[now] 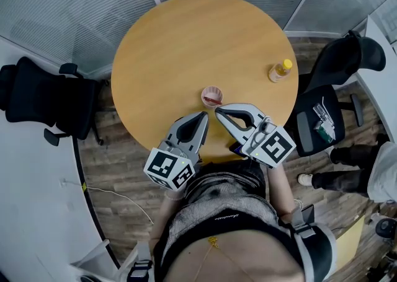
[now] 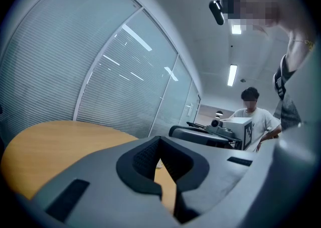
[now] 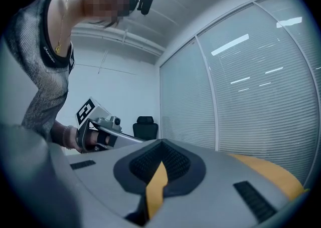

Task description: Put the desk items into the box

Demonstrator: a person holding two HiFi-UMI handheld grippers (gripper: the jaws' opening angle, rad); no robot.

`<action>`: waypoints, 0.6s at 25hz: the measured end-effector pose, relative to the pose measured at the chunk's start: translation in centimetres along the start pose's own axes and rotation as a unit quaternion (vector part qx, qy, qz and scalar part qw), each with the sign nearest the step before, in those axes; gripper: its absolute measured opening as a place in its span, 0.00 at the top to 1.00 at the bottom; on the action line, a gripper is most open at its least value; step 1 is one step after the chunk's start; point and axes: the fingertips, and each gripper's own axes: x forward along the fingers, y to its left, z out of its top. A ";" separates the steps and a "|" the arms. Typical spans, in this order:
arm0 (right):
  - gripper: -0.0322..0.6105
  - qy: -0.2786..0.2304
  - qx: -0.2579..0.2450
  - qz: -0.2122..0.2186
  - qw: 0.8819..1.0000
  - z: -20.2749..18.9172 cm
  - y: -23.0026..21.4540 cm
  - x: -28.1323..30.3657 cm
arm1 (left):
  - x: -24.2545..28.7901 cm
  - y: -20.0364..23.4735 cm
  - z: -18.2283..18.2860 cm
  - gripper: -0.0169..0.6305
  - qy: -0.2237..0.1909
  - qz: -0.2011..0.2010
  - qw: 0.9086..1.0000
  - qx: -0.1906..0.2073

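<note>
A small pinkish cup (image 1: 212, 96) with something red inside stands on the round wooden table (image 1: 186, 39), near its front edge. A bottle with a yellow cap (image 1: 280, 70) stands at the table's right edge. My left gripper (image 1: 203, 116) hovers just below and left of the cup, its jaws together and empty. My right gripper (image 1: 218, 111) points at the cup from the right, also shut and empty. In the left gripper view the jaws (image 2: 159, 139) meet at their tips; the same holds in the right gripper view (image 3: 160, 143). No box is in view.
A black office chair (image 1: 49, 98) stands left of the table. Another chair (image 1: 335, 76) at the right has small items on its seat (image 1: 322, 123). A second person's legs (image 1: 344, 166) are at the right. Glass walls with blinds (image 1: 74, 8) curve behind the table.
</note>
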 end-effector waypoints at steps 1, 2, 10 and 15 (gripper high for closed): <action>0.92 0.000 0.000 0.000 1.000 0.0 0.0 -0.1 | 0.0 -0.1 -0.1 0.97 0.000 0.000 1.000 0.000; 0.92 0.001 0.000 0.001 1.000 0.0 0.1 -0.1 | 0.0 -0.2 -0.2 0.97 0.001 0.000 1.000 0.000; 0.92 0.018 0.003 0.006 1.000 -0.6 0.5 -0.4 | -0.2 -0.6 -0.4 0.97 0.001 -0.005 1.000 -0.003; 0.92 0.014 -0.011 0.015 1.000 -0.5 0.6 -0.3 | -0.3 -0.6 -0.6 0.97 0.004 -0.005 1.000 -0.005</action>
